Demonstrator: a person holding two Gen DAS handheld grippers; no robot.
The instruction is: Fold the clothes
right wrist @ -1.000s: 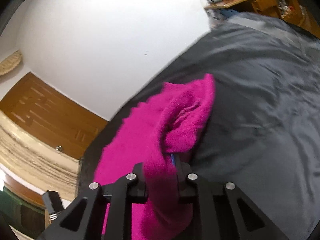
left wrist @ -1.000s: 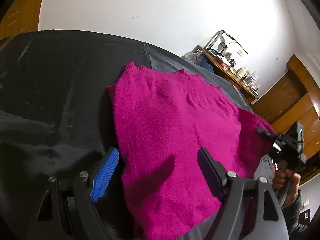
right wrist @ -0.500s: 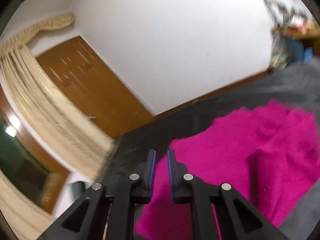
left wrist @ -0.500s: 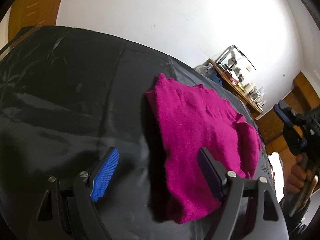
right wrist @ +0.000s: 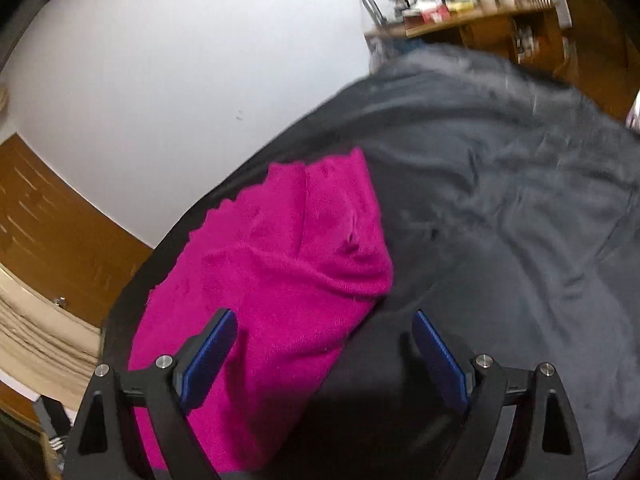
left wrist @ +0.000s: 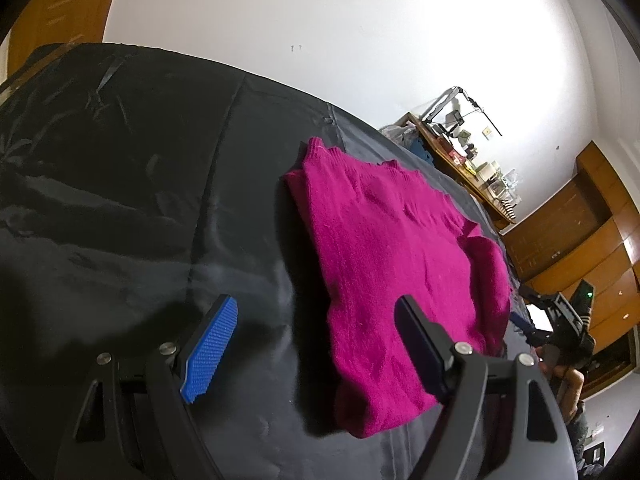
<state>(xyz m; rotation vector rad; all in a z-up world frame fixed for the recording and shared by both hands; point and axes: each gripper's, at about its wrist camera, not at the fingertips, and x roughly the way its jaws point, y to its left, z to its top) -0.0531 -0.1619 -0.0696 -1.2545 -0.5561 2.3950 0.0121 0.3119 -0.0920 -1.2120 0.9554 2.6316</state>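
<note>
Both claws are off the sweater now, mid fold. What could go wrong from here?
1. The folded-over flap lies bunched and loose on the sweater; it may slump open.
2. The right claw is opening right above the sweater's edge, nothing pinched; a low pass could snag the knit and drag the fold.
3. The black sheet looks slick and wrinkled, so the sweater might slide when the open left claw grabs its near corner.

Legible text, labels, brands, numbers, signs: none. Items on the wooden desk (left wrist: 472,176) by the wall are too small and blurred to read.
</note>
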